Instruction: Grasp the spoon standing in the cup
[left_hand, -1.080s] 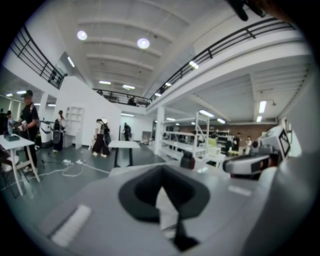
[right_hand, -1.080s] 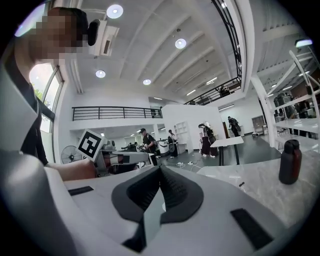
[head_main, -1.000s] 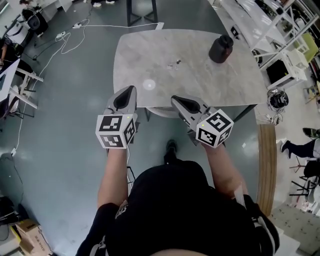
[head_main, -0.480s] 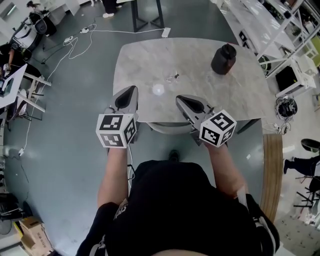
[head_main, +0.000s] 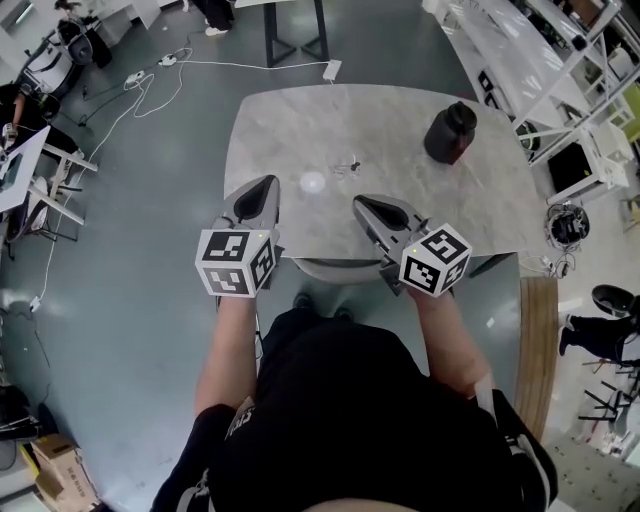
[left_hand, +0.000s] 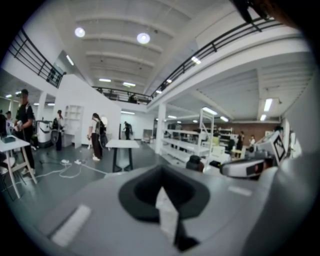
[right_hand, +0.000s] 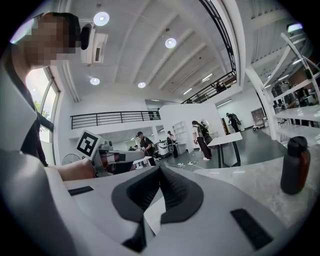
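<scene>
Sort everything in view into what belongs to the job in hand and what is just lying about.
Job in hand: left gripper, shut and empty; right gripper, shut and empty; marble table. No cup or spoon can be made out.
Lying about: dark bottle; small item mid-table, too small to identify; cables on the floor.

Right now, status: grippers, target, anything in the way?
Left gripper and right gripper shut, empty, at table near edge. No cup or spoon seen; only dark bottle and small object on top. Nothing blocking ahead.
</scene>
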